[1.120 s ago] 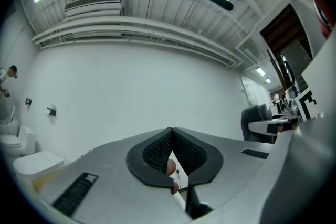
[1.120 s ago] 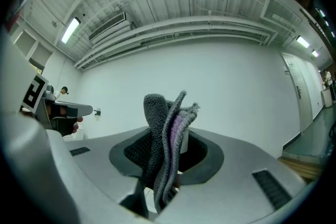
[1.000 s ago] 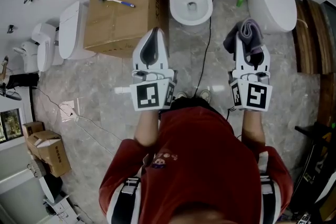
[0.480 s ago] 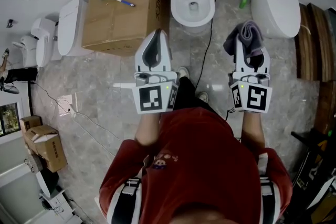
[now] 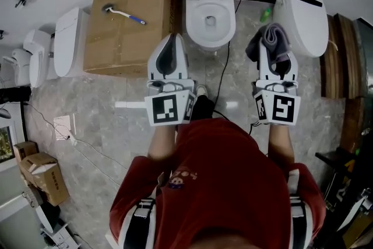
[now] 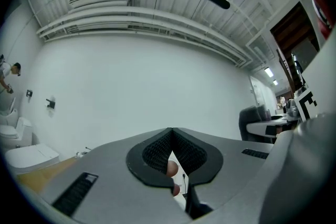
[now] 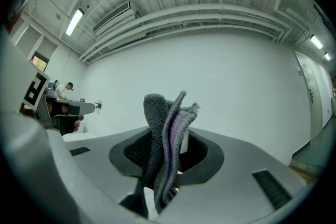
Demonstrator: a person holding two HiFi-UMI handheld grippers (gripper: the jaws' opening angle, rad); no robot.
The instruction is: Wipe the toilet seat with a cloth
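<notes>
The person in the red top has stepped closer to the open toilet (image 5: 210, 0), which now sits nearer both claws than a second ago, while the cardboard box (image 5: 131, 20) has slid off to the left. The right claw (image 5: 277, 55) is clamped on a bunched grey-and-purple cloth (image 5: 269, 38), held in the air short of the toilet seat (image 5: 193, 23). The left claw (image 5: 172, 44) is closed tight with nothing in it.

Trouble looks likeliest from the black cable (image 5: 224, 70) trailing across the floor by the feet, which another stride could snag. The cloth is also a risk: it is bunched so loosely over the tips that a hard drag on the seat might pull it free.

The count: two claws, one cloth, one open toilet, one closed toilet (image 5: 303, 9) at right, what seem two more (image 5: 67, 41) at left, one large box carrying one brush (image 5: 123, 11), and one green bottle (image 5: 266, 13).
</notes>
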